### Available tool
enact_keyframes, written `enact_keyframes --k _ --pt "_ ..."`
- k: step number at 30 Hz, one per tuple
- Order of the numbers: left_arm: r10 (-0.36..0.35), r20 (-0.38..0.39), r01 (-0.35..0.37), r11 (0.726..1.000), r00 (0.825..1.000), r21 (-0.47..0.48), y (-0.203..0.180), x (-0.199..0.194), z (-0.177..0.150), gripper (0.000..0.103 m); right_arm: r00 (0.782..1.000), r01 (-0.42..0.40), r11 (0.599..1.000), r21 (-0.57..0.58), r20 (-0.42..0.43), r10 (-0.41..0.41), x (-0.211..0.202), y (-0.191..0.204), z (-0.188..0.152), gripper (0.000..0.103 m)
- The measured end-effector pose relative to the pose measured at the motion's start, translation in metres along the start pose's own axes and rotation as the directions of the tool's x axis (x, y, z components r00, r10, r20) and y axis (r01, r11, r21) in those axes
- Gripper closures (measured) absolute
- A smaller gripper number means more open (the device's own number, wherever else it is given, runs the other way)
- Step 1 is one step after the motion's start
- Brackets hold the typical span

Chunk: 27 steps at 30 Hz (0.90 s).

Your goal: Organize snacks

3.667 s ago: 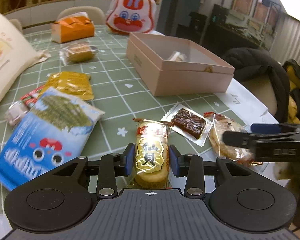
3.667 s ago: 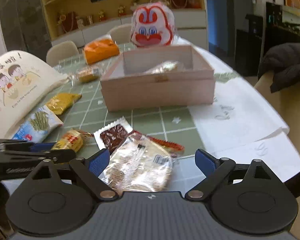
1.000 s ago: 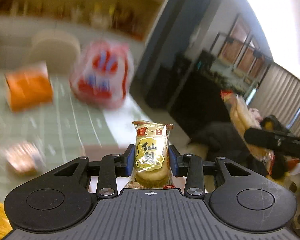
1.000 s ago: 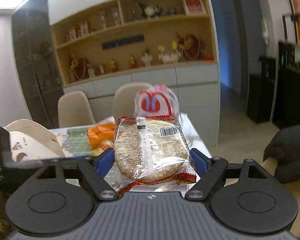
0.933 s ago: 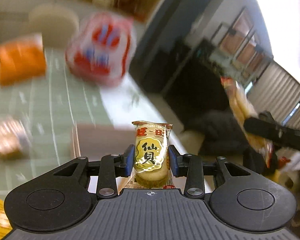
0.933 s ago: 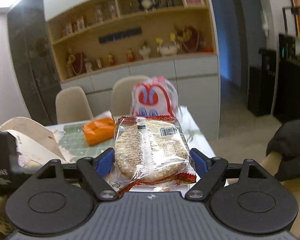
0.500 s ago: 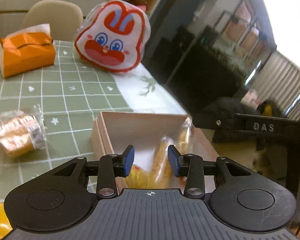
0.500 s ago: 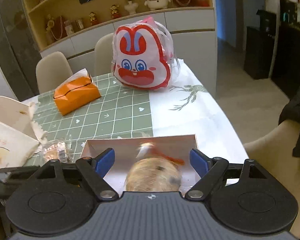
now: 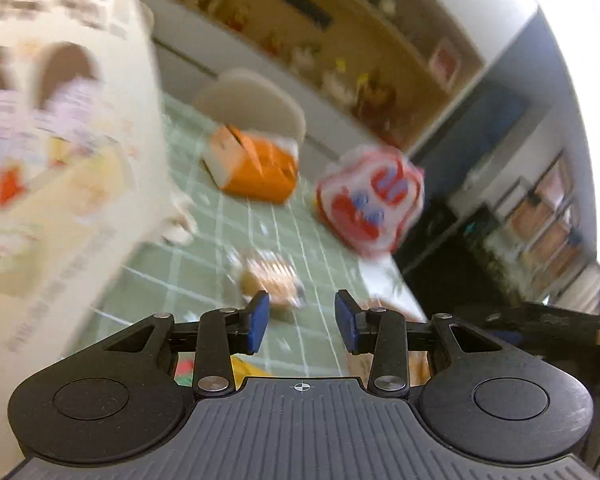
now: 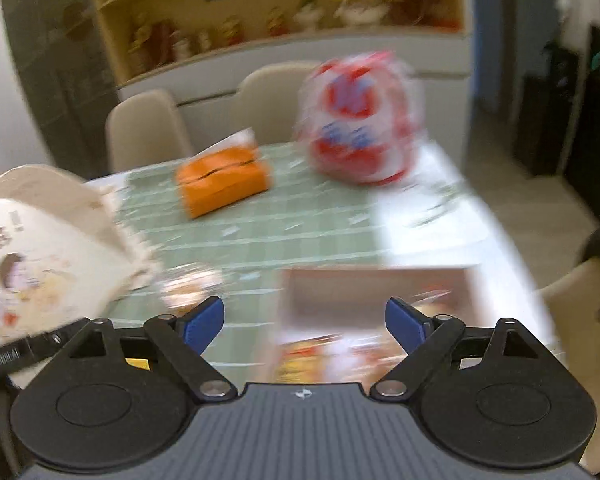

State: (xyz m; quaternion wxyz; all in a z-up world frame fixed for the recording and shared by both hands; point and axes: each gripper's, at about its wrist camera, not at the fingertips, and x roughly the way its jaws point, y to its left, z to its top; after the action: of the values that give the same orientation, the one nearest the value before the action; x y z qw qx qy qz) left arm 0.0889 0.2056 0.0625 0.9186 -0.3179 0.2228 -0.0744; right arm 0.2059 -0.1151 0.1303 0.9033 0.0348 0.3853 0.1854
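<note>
Both views are motion-blurred. My left gripper (image 9: 302, 322) is open and empty above the green checked tablecloth (image 9: 228, 232); a small wrapped snack (image 9: 274, 276) lies on the cloth just beyond its fingers. My right gripper (image 10: 304, 322) is open wide and empty over the pink box (image 10: 374, 280), whose open inside holds blurred snack packets (image 10: 332, 356). The same wrapped snack (image 10: 188, 290) lies left of the box in the right wrist view.
An orange tissue pack (image 9: 256, 164) and a red-and-white bunny bag (image 9: 370, 202) stand at the far side of the table. A large cream printed bag (image 9: 52, 152) fills the left. Chairs (image 10: 148, 132) and shelves are behind. The other gripper's arm (image 9: 556, 322) is at right.
Both grippers let their snacks fall into the pink box, then opened and empty they swung away; the left one turned left toward the cream bag and the wrapped snack.
</note>
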Motion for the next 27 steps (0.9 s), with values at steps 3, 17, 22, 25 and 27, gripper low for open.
enact_keyframes --k 3,17,22,25,27 --pt "0.031 0.067 -0.029 0.999 0.997 -0.023 0.022 -0.009 0.003 0.062 0.997 -0.035 0.999 -0.042 -0.074 0.031 0.041 0.05 0.001 0.014" --pt "0.07 0.1 -0.06 0.993 0.993 -0.106 0.047 -0.013 0.009 0.062 0.945 0.253 0.95 0.183 -0.256 -0.203 0.216 0.105 0.025 0.015" --pt "0.062 0.111 -0.05 0.993 0.992 -0.109 0.046 -0.017 0.008 0.062 0.943 0.216 0.975 0.051 -0.269 -0.195 0.186 0.113 0.004 0.029" --pt "0.074 0.1 -0.062 0.992 0.992 -0.114 0.046 -0.015 0.006 0.062 0.957 0.14 0.99 -0.003 -0.256 -0.136 0.146 0.116 -0.006 0.046" --pt "0.071 0.105 -0.061 0.993 0.992 -0.099 0.043 -0.015 0.005 0.062 0.964 0.088 0.996 -0.02 -0.249 -0.09 0.111 0.114 -0.016 0.053"
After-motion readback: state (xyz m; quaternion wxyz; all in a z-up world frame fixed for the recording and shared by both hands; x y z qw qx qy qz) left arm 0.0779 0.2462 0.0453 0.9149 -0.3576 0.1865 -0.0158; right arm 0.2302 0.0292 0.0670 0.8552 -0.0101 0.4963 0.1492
